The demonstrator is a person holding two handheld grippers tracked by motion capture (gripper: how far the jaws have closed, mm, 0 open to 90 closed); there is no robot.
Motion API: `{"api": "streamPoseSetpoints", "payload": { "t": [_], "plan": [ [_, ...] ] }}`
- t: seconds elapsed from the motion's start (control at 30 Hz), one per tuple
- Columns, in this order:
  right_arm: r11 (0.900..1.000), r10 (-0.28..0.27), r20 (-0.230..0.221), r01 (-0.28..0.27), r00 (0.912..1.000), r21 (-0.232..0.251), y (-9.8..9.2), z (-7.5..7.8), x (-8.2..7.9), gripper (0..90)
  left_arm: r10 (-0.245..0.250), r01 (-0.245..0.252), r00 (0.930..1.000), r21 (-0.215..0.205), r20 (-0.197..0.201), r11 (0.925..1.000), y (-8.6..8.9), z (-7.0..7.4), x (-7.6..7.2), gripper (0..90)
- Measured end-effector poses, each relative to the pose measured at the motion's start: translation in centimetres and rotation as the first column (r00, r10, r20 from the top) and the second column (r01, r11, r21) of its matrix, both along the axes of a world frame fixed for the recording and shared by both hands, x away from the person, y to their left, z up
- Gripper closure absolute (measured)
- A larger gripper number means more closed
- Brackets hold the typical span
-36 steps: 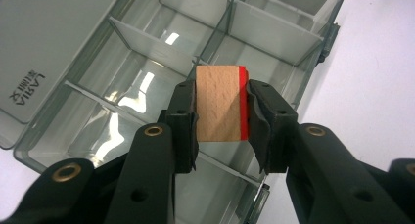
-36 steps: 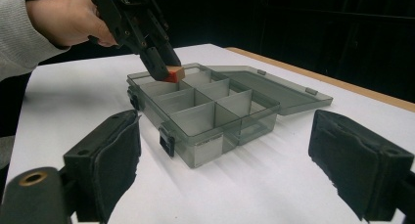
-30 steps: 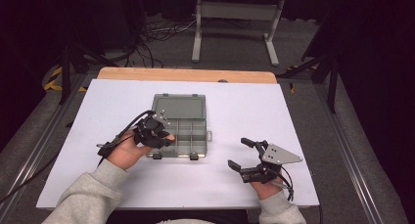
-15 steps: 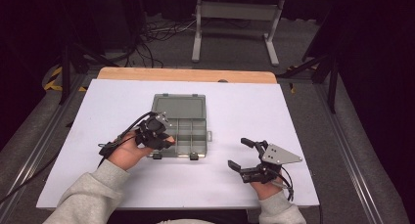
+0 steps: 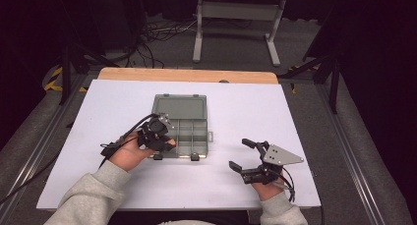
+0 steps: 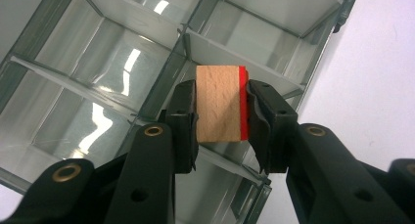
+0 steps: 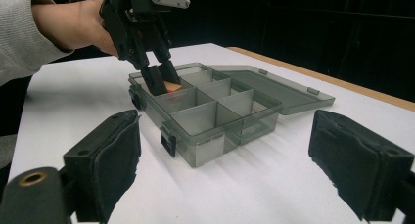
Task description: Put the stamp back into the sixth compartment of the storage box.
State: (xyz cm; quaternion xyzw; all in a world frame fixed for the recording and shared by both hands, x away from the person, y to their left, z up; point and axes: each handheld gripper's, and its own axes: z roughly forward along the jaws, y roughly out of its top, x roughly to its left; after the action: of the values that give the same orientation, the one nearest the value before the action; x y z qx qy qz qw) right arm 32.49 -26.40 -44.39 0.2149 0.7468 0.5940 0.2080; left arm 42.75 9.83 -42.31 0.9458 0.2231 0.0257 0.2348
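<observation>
White table [image 5: 236, 112], grey compartment box [image 5: 189, 131] lying open on it. My left gripper [image 6: 220, 111] is clamped on a wooden block [image 6: 218, 104] with one red face, directly above a near-left compartment, so it goes straight down. Right gripper [image 5: 248, 154] rests wide open, holding nothing, well apart.

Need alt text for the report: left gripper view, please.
The left claw grips a wooden block with one red face, both pads pressed on its sides. Below it lies an open clear organizer box with empty compartments, on a white table.
</observation>
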Motion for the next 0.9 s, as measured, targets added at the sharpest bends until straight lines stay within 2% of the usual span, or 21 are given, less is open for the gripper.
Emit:
{"api": "streamPoseSetpoints", "payload": {
  "t": [0.33,0.6,0.7,0.73,0.8,0.9],
  "plan": [
    [1.0,0.0,0.001,0.0,1.0,0.001,0.0,0.0,0.0,12.6,-0.004,0.004,1.0,-0.001,-0.008,1.0,0.0,0.0,0.0,64.9],
    [1.0,0.0,0.001,0.0,1.0,0.001,0.0,0.0,0.0,12.4,0.024,-0.024,0.9997,-0.054,0.001,0.9983,0.5,0.6,0.0,45.1],
    [1.0,-0.001,0.002,0.0,1.0,0.001,0.0,0.0,0.0,12.4,0.021,-0.021,0.9998,-0.094,-0.008,0.9954,0.8,1.1,-0.2,37.8],
    [1.0,-0.001,0.001,0.001,1.0,0.001,0.0,0.0,0.0,12.4,0.018,-0.019,0.9998,-0.121,-0.009,0.9924,0.9,1.3,-0.4,35.2],
    [1.0,0.0,0.0,0.0,1.0,0.001,0.0,0.0,0.0,12.4,0.019,-0.019,0.9998,-0.152,-0.005,0.9882,0.9,1.6,-0.6,25.4],
    [1.0,-0.001,-0.001,0.001,1.0,0.0,0.0,0.0,0.0,12.4,0.011,-0.008,0.9998,-0.176,0.015,0.9843,0.9,2.2,-1.2,12.9]
  ]
}}
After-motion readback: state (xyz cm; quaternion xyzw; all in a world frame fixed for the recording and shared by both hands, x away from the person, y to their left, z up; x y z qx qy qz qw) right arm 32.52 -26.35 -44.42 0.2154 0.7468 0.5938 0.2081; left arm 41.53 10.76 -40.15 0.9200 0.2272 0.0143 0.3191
